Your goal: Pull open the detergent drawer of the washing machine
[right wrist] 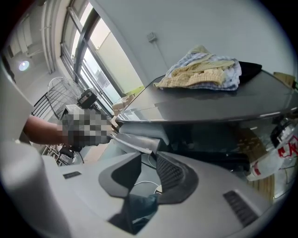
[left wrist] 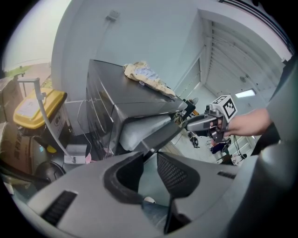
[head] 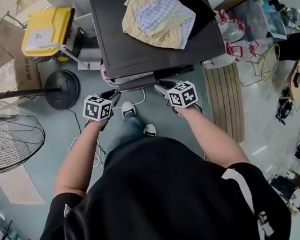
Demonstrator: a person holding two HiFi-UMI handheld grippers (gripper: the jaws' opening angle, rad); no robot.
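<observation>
**Both grippers on the drawer, drawer only a little way out**

I am standing square to the machine, my shoes point(head: 128, 110) pointing at its foot and both arms reaching forward and down.

Left gripper point(left wrist: 150, 153): its jaws are pinching almost together on the thin lower edge of the detergent drawer point(left wrist: 137, 132), at the drawer's left end.

Right gripper point(right wrist: 149, 154): its jaws are standing a little wider. The drawer's right corner is sitting between the pads. I am reading this as a grip, though the contact itself is hard to make out.

Drawer: it is lying between my two grippers, just under the front lip of the washing machine point(head: 123, 30). Its pale face is jutting out from the dark front, and from above it is showing as a narrow strip past the edge of the top.

Progress, as I am judging it: both holds are made and the drawer is looking started, out by a short way only. Most of the pull toward me is left to do, with both hands kept level so that it is not skewing. I cannot tell how far the drawer is able to slide.

Farther off, a pile of clothes point(head: 160, 12) is lying on the machine's top, well back from the front edge and not getting in the way. A floor fan point(head: 0, 141) is standing to my left, and a yellow-lidded bin point(head: 47, 31) is sitting beyond it, beside the machine.
</observation>
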